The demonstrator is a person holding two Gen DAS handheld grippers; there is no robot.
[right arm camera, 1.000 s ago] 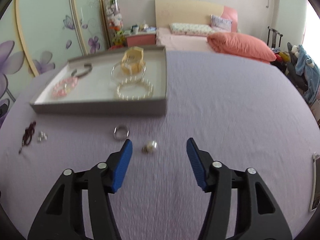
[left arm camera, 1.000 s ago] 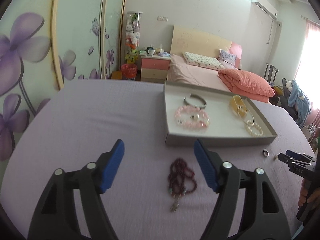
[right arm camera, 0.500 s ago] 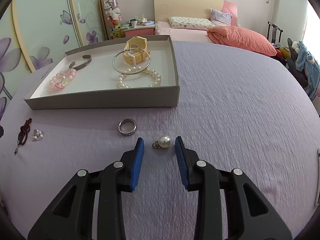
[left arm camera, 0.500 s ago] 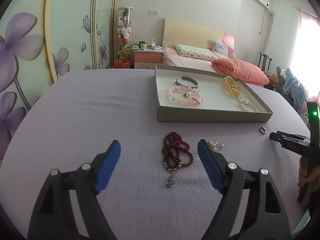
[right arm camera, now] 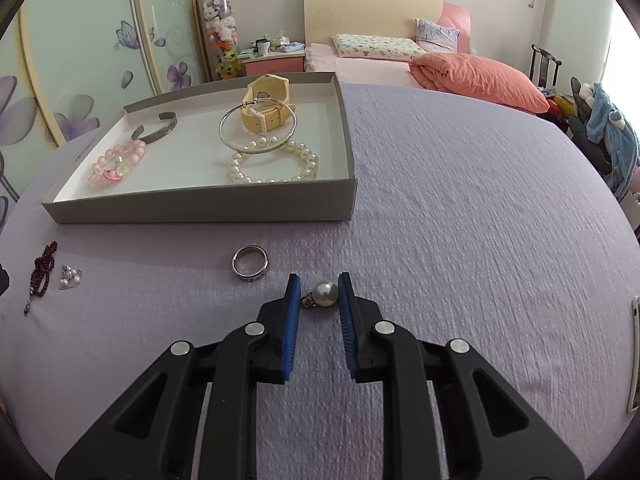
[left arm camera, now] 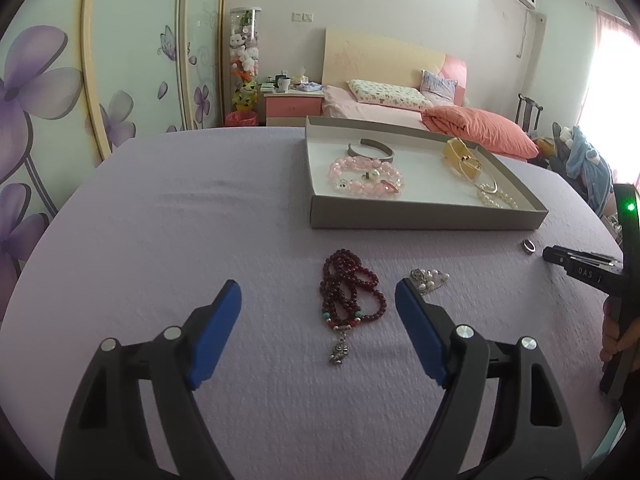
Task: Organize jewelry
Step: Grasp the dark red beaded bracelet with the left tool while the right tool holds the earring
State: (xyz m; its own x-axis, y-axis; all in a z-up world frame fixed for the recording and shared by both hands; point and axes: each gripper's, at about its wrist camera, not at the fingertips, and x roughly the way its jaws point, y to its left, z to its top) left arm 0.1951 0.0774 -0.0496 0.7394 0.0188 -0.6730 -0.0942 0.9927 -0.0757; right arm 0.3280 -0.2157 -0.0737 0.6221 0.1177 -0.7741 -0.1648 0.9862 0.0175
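Note:
My right gripper point(right arm camera: 319, 286) has its jaws narrowed around a pearl pendant point(right arm camera: 324, 293) lying on the purple cloth; the right pad touches the pearl and a small gap remains on the left. A silver ring point(right arm camera: 250, 263) lies just left of it. My left gripper point(left arm camera: 318, 300) is wide open with a dark red bead bracelet point(left arm camera: 350, 296) between its fingers on the cloth. A small pearl cluster point(left arm camera: 428, 278) lies by the right finger. The grey tray point(right arm camera: 200, 206) holds a pink bead bracelet point(right arm camera: 116, 160), a cuff, a hoop, a yellow watch and a pearl bracelet.
The tray point(left arm camera: 428, 216) stands at the far middle of the cloth-covered table. The right gripper's body point(left arm camera: 580, 270) shows at the right edge of the left wrist view, next to the ring point(left arm camera: 529, 245). A bed and a nightstand stand behind the table.
My right gripper has moved forward and its jaws have closed in from wide open to either side of the pearl pendant. My left gripper has come level and slightly nearer the red bracelet.

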